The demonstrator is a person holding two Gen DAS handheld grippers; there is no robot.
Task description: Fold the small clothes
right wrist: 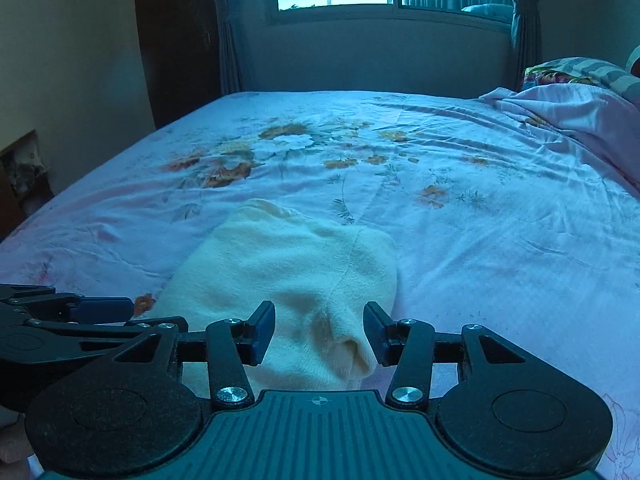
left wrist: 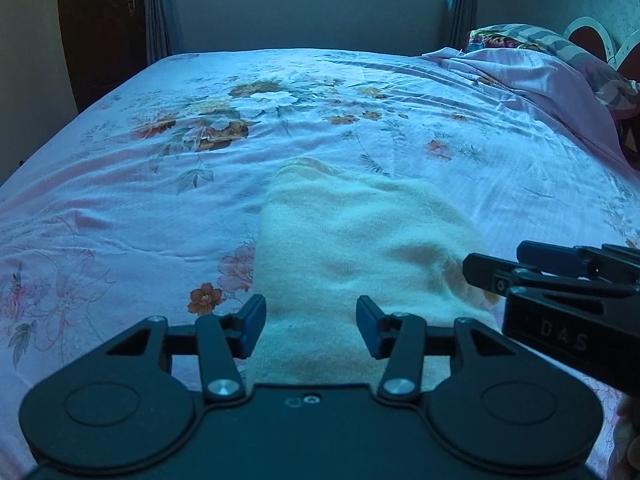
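While both tongs, left (left wrist: 311, 327) and right (right wrist: 320, 333), hover open and empty, the cream garment (right wrist: 288, 276) on the bed (right wrist: 480, 240) looks soft, light, floppy; near corners seem best for gripping.

A cream garment (left wrist: 352, 240) is being carried by the floral-sheeted bed (left wrist: 160, 184), bedding (left wrist: 540, 76) being piled rightward.

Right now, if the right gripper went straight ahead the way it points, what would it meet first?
The cream garment: the right gripper is open, with the garment's near folded end already between its fingers. Whether they touch the fabric is unclear.
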